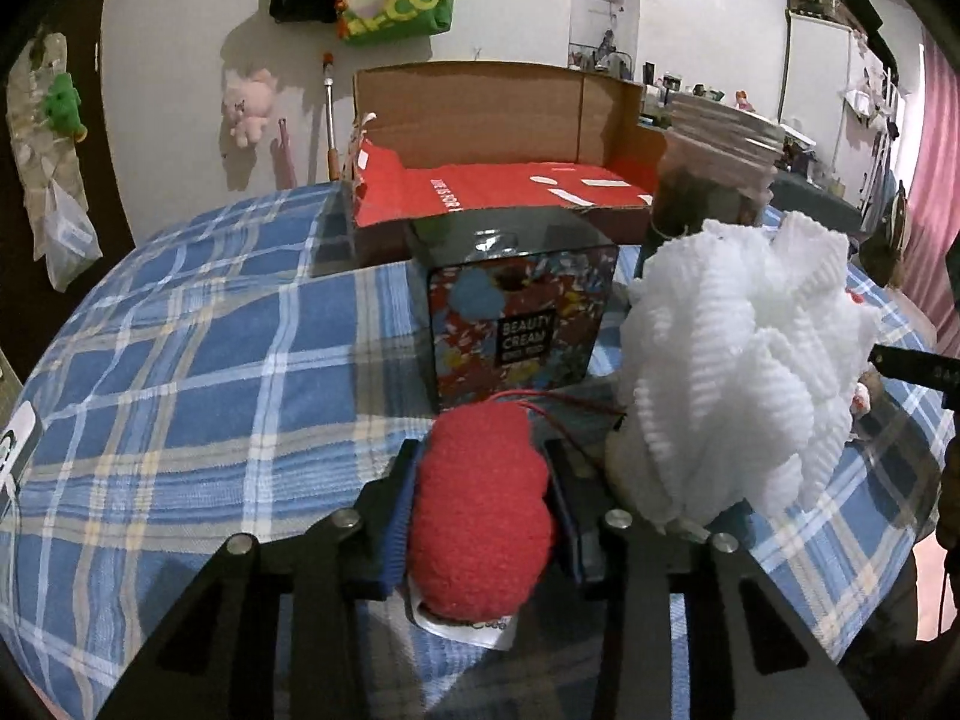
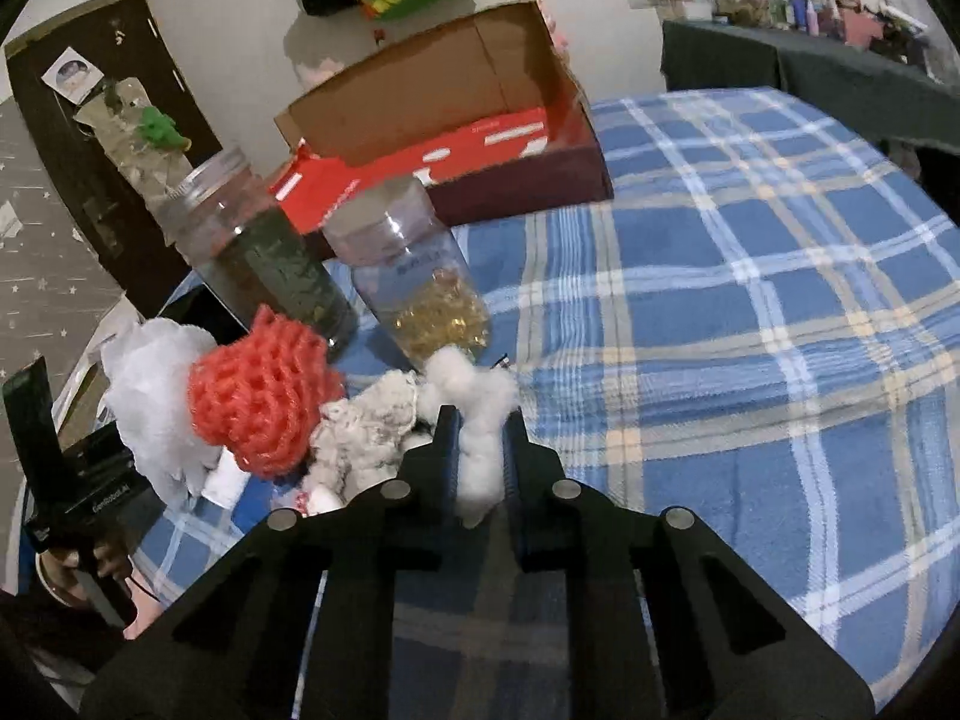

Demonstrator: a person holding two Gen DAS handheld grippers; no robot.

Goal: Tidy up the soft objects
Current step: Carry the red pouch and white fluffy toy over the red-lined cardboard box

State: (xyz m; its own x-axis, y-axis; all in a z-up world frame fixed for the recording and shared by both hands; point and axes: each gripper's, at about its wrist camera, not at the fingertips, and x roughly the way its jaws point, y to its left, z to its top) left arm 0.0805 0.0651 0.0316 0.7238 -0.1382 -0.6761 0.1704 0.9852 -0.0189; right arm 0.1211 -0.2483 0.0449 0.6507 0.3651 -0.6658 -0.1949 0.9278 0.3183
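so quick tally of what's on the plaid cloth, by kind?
Soft items: 5: red plush, white foam net, orange foam net, grey fluffy toy, white cotton wad
Clear jars: 2: dark contents, yellow contents
Boxes: 2: open cardboard box, Beauty Cream box
Total: 9

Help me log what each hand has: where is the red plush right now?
In the left wrist view the red plush sits low at centre, clamped between the left gripper's fingers, just in front of the Beauty Cream box and left of the white foam net.
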